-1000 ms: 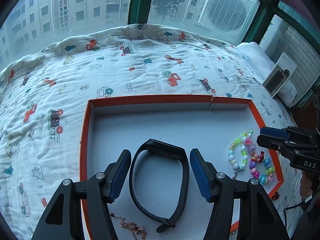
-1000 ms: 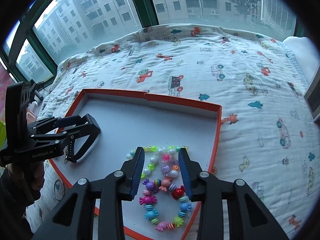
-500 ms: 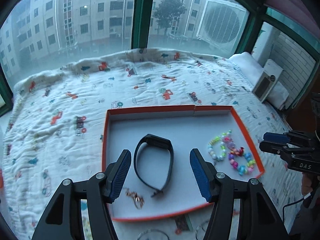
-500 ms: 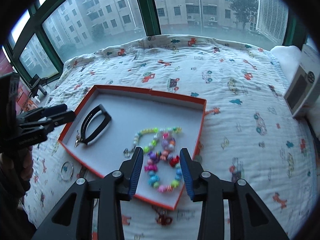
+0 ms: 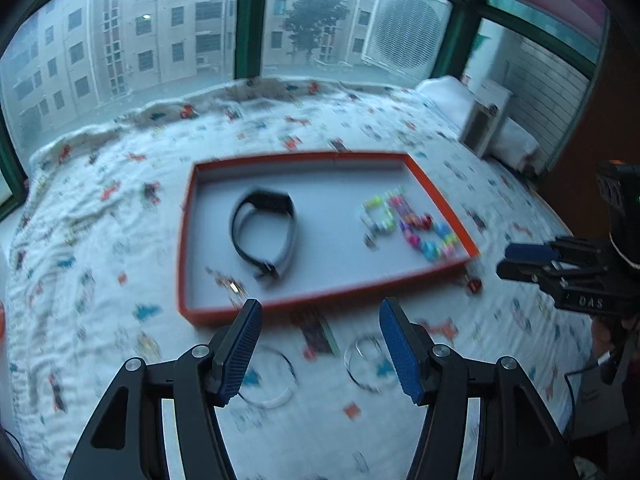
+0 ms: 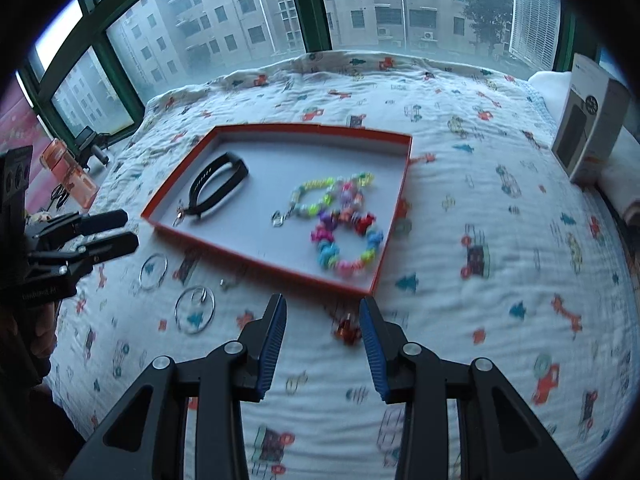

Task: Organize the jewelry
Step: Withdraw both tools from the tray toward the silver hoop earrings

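A white quilt [image 6: 460,152] printed with small cars and trees covers the whole bed, and everything rests on it. Behind the bed a wide window [image 6: 360,4] shows grey apartment blocks. A grey and white carton [image 6: 588,120] stands upright at the far right edge of the bed.

In the middle of the quilt lies a shallow orange-rimmed tray [image 6: 404,172] with a pale grey floor. Inside it, on the left part, a black wristband [image 6: 218,182] lies as a closed loop; a small thin chain [image 5: 228,282] lies just beside it, near the front left corner. On the right part of the tray, two beaded bracelets [image 6: 340,220] in many bright colours lie touching each other.

Outside the tray, on the quilt in front of it, two thin hoop rings [image 6: 172,288] lie near each other, and a small red charm [image 6: 348,332] lies further right, near the front right corner of the tray.

The left gripper [image 5: 320,348] hovers above the quilt in front of the tray, its blue-padded jaws spread wide with nothing between them. The right gripper [image 6: 322,344] also hovers in front of the tray, jaws apart and empty; the red charm is just beside its right finger [image 6: 374,354], and whether they touch cannot be told.
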{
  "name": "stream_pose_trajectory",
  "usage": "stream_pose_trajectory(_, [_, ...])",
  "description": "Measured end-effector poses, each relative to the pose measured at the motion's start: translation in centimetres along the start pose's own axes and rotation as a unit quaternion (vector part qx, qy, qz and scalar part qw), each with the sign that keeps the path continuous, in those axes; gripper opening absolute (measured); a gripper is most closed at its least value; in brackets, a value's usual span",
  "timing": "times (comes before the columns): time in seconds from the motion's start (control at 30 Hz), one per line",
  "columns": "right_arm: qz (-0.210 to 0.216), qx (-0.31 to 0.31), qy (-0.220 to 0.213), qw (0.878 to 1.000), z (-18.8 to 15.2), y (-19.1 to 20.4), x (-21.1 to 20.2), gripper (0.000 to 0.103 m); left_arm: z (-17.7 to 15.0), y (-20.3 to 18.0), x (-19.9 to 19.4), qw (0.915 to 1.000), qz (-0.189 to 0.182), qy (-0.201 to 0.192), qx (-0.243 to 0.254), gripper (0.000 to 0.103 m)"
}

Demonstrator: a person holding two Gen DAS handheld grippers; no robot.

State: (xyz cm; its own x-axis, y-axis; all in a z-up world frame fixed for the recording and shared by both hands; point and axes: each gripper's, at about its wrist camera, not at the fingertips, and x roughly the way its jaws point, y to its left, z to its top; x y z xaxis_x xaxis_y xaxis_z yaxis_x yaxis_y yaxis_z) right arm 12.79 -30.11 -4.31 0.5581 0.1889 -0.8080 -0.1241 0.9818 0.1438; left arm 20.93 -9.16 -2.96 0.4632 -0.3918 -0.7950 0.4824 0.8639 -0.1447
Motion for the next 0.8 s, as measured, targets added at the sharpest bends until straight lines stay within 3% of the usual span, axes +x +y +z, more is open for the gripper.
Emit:
stream_pose_trajectory(0.23, [-0.005,-0.008,0.008,1.0,-2.6,0.4,0.2,0.042,-3.3,-2.4,1.6,0.9989,-0.035,0.029,0.009,0.065])
stream_pose_trajectory(0.8, [0.01,0.012,0.016,1.0,-4.4,-0.9,1.3,0.042,-4.1,-4.4,6.8,0.9976,-0.002,0.065,0.025,0.065])
